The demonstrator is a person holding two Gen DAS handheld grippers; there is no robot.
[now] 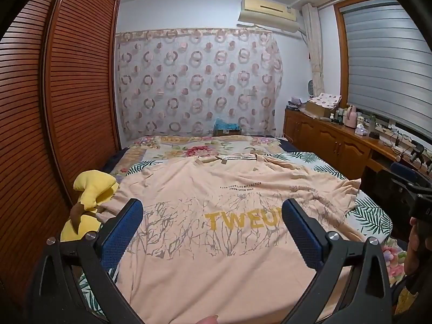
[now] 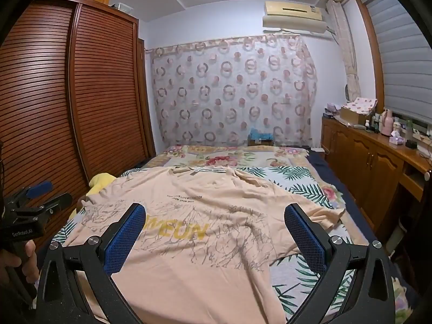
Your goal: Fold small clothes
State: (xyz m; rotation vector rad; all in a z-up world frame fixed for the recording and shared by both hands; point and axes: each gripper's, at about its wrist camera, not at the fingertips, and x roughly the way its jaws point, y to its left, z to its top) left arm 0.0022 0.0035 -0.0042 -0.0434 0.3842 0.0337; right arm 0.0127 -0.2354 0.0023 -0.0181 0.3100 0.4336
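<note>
A peach T-shirt point(image 1: 216, 202) with yellow letters and grey branch print lies spread flat on the bed, collar at the far end. The same T-shirt point(image 2: 210, 216) fills the right wrist view, its right sleeve lying out on the leaf-print sheet. My left gripper point(image 1: 212, 210) hovers above the shirt's chest, open, with nothing between its blue pads. My right gripper point(image 2: 214, 216) is also open and empty over the shirt's middle. At the left edge of the right wrist view a hand holds the left gripper point(image 2: 40, 191).
A yellow plush toy point(image 1: 91, 189) lies at the shirt's left sleeve, against the slatted wooden wardrobe point(image 1: 54, 108). The bed point(image 1: 205, 145) has a floral cover beyond the collar. A wooden sideboard point(image 2: 372, 156) with bottles runs along the right, under the window.
</note>
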